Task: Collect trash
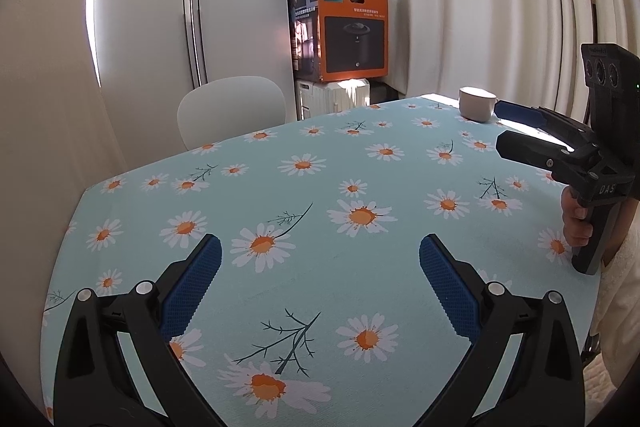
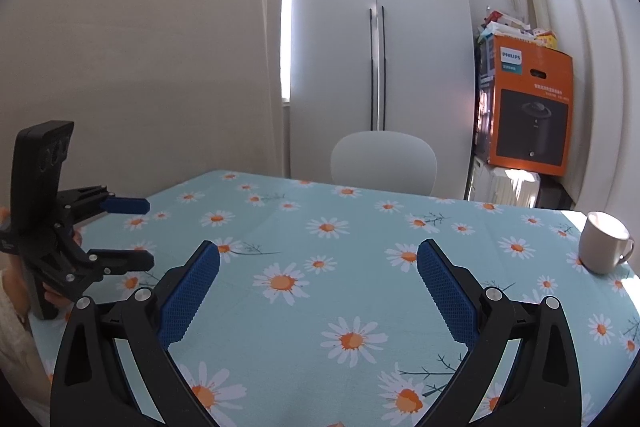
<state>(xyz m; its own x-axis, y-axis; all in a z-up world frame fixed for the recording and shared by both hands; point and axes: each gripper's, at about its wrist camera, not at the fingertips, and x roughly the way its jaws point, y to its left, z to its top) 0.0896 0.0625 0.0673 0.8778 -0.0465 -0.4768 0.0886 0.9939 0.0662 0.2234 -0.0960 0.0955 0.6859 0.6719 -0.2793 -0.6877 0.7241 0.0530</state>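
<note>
No trash shows in either view. My left gripper (image 1: 320,251) is open and empty, hovering over the table with the daisy-print light blue cloth (image 1: 320,179). My right gripper (image 2: 318,259) is also open and empty over the same cloth (image 2: 320,247). The right gripper also shows at the right edge of the left wrist view (image 1: 498,125), jaws apart. The left gripper shows at the left edge of the right wrist view (image 2: 150,233), jaws apart. A beige mug (image 2: 604,243) stands upright at the table's far right; it also shows in the left wrist view (image 1: 477,103).
A white chair (image 1: 232,107) stands behind the table's far edge, also in the right wrist view (image 2: 384,163). An orange Philips box (image 1: 352,27) sits on a white unit in the corner, with packets piled on top. White cupboard doors (image 2: 376,67) and curtains lie behind.
</note>
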